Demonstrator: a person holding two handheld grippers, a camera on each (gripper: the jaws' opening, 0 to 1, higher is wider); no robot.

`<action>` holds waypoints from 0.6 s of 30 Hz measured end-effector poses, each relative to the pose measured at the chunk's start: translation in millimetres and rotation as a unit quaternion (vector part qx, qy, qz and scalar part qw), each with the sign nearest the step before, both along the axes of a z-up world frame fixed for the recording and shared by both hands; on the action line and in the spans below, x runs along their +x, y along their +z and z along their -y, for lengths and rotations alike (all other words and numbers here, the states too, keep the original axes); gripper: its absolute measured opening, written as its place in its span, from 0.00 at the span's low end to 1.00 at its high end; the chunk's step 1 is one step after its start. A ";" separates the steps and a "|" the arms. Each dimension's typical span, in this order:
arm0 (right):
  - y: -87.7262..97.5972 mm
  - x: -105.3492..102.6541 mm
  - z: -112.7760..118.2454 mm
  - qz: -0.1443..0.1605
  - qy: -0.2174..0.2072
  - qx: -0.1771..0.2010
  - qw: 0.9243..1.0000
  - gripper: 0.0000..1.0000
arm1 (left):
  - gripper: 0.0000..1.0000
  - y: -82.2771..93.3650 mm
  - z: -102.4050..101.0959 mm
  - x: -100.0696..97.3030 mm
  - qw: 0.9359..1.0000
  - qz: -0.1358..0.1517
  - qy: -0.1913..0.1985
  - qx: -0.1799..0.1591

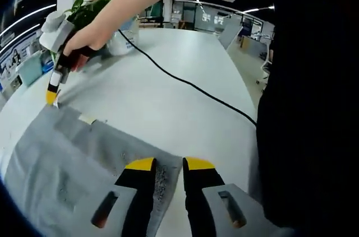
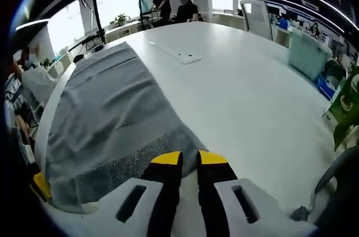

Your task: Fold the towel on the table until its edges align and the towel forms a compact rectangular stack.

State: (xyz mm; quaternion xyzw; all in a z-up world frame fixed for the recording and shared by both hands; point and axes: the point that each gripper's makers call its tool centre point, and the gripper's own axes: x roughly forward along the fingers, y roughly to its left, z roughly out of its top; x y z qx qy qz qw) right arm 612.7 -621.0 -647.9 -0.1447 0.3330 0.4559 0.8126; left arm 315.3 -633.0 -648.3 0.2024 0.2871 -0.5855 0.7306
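The towel is grey, with a nubbly pile (a small pale tag shows at one edge), and lies spread flat on the white counter near its rim. In the right gripper view the towel runs lengthwise away, lightly creased, one corner nearest.

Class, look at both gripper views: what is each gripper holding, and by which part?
Both hold the grey towel: the left gripper pinches one corner, and the right gripper pinches another corner along the same edge.
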 end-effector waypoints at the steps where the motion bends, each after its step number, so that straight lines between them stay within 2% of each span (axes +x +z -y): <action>1: 1.2 2.1 -0.4 -0.002 -0.005 0.008 1.000 0.08 | 0.20 0.5 1.4 -0.1 1.000 0.003 -0.003 -0.002; 6: -0.5 4.6 0.8 0.003 -0.004 0.003 1.000 0.05 | 0.18 -3.8 -0.7 -2.9 1.000 0.015 -0.017 0.020; 10: -1.3 3.8 1.1 0.006 -0.008 0.007 1.000 0.07 | 0.15 -0.7 -0.9 -1.8 1.000 0.011 -0.009 0.016; 14: -2.0 1.6 -1.0 0.010 -0.008 0.010 1.000 0.09 | 0.13 -10.0 -0.1 -8.5 0.999 0.012 -0.025 0.034; 15: -1.8 1.1 -1.7 0.011 -0.008 0.011 1.000 0.10 | 0.13 -7.7 1.8 -7.6 0.999 0.025 -0.030 0.028; 18: 0.5 0.8 -2.3 0.018 -0.005 0.013 1.000 0.11 | 0.12 -7.8 1.1 -6.1 0.999 0.020 -0.025 0.036</action>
